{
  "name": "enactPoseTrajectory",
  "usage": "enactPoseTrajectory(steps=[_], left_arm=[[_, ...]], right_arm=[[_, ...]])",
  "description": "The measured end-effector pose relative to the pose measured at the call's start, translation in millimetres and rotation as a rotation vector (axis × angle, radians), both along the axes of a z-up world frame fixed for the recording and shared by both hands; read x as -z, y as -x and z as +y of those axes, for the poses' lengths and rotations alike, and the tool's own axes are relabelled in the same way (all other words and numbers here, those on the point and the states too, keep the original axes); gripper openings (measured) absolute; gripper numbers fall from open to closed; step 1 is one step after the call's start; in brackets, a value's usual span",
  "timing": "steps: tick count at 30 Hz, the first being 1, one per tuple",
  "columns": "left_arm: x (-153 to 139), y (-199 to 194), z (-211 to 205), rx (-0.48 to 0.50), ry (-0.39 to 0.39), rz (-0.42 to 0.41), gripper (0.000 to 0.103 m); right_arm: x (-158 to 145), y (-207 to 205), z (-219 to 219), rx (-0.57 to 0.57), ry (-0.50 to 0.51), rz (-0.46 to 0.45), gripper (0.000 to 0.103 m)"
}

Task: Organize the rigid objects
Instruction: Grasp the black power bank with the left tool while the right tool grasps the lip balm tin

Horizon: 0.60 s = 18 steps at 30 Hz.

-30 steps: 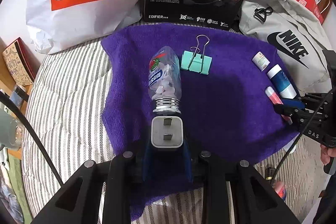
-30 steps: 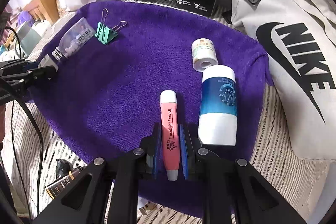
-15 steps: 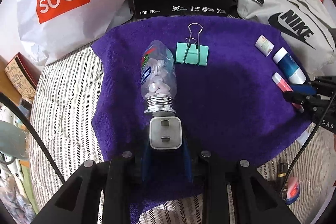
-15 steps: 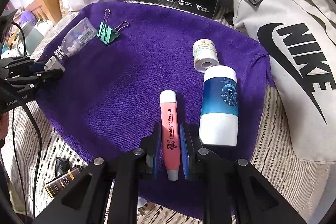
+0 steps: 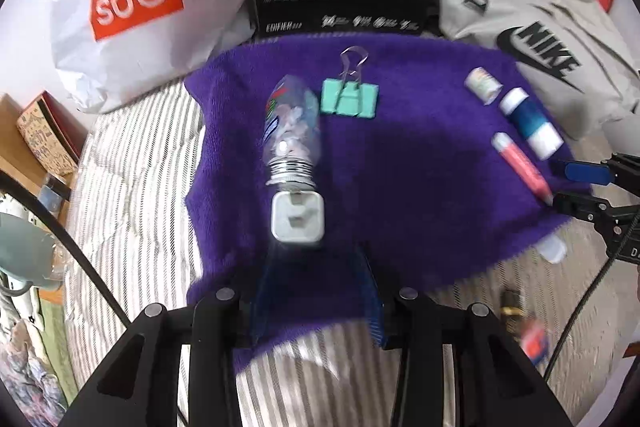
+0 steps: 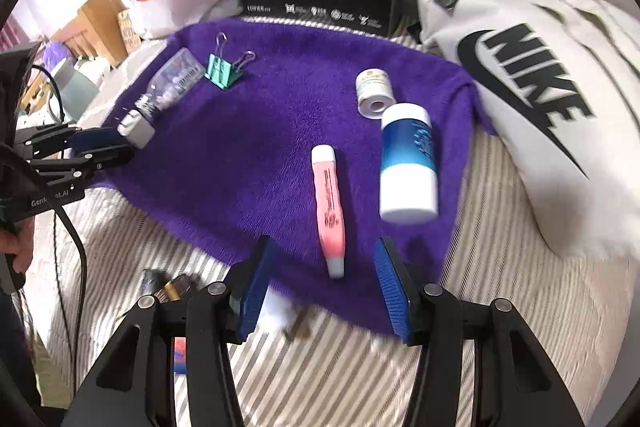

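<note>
Two grippers are hanging over the near edge of the purple towel [image 5: 420, 155], both with jaws spread and nothing between the pads.

We are reading the left gripper [image 5: 316, 291] as sitting just near of the white charger plug [image 5: 297, 219]. The plug is lying on the towel directly ahead of the open fingers, touching the metal cap of the clear pill bottle [image 5: 292, 131]. The bottle's long axis is running near-to-far, in line with the gripper's own line. Just right of the bottle's far end, the green binder clip [image 5: 349, 99] is lying flat, handles pointing far.

On the right side, the right gripper [image 6: 326, 291] is straddling the near tip of the pink pen [image 6: 330, 211] without touching it, as far as we can tell. The pen's long axis is running near-to-far, a little tilted, with its white cap at the far end. Just right of the pen lies the blue and white bottle [image 6: 408, 163], roughly parallel, and beyond that the small white jar [image 6: 374, 91] on its side.

We are judging each gripper nearer to its own pair of items, well apart across the towel. Both tools are pointing forward and down. Blur is softening the left view, so fine contact there is hard to confirm. Any regrasp looks to call for a straight push forward along each object's axis.
</note>
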<state>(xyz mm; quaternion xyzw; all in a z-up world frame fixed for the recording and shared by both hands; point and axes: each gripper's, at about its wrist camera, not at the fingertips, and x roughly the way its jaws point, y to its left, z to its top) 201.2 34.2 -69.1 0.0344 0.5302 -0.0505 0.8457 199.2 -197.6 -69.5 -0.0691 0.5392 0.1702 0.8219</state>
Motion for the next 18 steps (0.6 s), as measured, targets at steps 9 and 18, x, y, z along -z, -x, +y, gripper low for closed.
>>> enactPoseTrajectory(steps=[9, 18], left_arm=[[-18.0, 65.2, -38.1, 0.062, 0.037, -0.035, 0.04], [22.6, 82.1, -65.4, 0.074, 0.054, 0.045, 0.039]], right_arm=[[-22.1, 67.7, -32.4, 0.09, -0.066, -0.032, 0.055], [-10.9, 121.5, -58.3, 0.15, -0.101, 0.009, 0.055]])
